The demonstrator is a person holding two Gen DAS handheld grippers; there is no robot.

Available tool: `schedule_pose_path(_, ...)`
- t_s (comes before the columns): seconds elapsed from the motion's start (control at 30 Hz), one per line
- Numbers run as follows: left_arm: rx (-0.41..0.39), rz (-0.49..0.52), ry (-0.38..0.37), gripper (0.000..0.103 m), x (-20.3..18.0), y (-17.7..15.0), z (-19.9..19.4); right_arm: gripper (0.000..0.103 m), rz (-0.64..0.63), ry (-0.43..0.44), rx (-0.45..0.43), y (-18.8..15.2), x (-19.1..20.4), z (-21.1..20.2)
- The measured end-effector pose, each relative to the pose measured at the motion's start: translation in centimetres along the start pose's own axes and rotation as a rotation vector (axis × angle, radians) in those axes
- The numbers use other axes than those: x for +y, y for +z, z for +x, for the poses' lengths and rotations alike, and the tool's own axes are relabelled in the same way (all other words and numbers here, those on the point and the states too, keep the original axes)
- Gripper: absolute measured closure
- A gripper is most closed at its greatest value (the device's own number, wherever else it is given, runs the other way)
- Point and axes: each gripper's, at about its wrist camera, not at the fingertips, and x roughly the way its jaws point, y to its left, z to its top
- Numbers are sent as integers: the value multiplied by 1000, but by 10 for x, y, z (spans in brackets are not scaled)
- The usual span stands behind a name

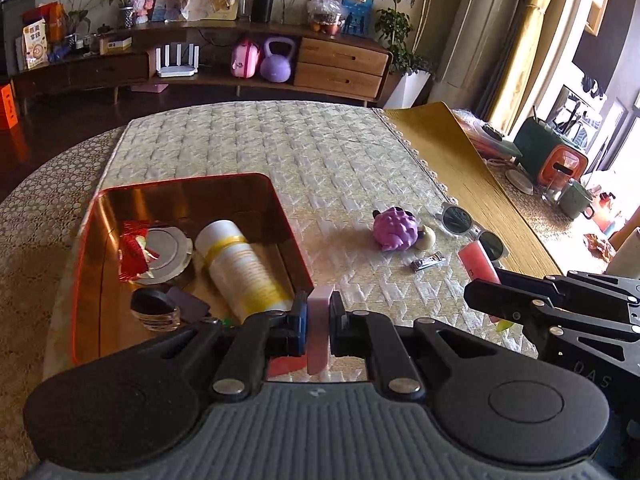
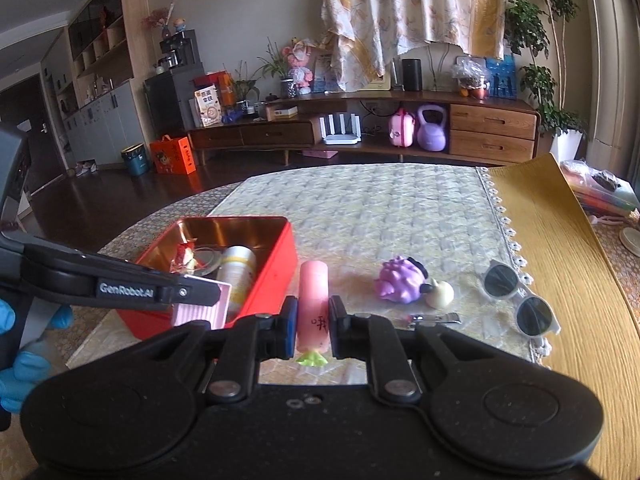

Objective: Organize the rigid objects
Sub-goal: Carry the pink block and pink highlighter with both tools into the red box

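Note:
A red tin box (image 1: 86, 240) (image 2: 280, 264) sits open on the quilted mat, holding a white and yellow bottle (image 1: 236, 268), a red wrapper (image 1: 134, 252), a round lid and a small dark jar. My left gripper (image 1: 318, 320) is shut on a flat pink block (image 1: 320, 328) at the box's near right corner; the block also shows in the right wrist view (image 2: 202, 306). My right gripper (image 2: 313, 326) is shut on a pink tube (image 2: 314, 308) with a green tip, just right of the box; the tube also shows in the left wrist view (image 1: 478, 260).
A purple toy (image 2: 398, 282), a small cream figure (image 2: 440, 294), nail clippers (image 2: 434, 318) and white sunglasses (image 2: 516, 300) lie on the mat (image 2: 380, 216) to the right. A yellow mat (image 2: 560, 240) covers the table's right side, with cups beyond.

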Motion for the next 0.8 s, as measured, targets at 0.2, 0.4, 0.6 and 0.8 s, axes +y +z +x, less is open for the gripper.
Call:
schedule_pose_path(0.2,-31,-56,43,93,35,8,-17,88,-28,33,11,6,22,11)
schedule_pose_path(0.4,-37,-94,93,93,65,14,-17,88,-35,67,35,16,39,33)
schedule_pose_path(0.6,-24,-116,145,93,90,16,-8,88,-53,104,69,22,58,56)
schedule_pose_path(0.8,4,-119,202,93,108,14,-1,88,-113,108,118,18,81,85)
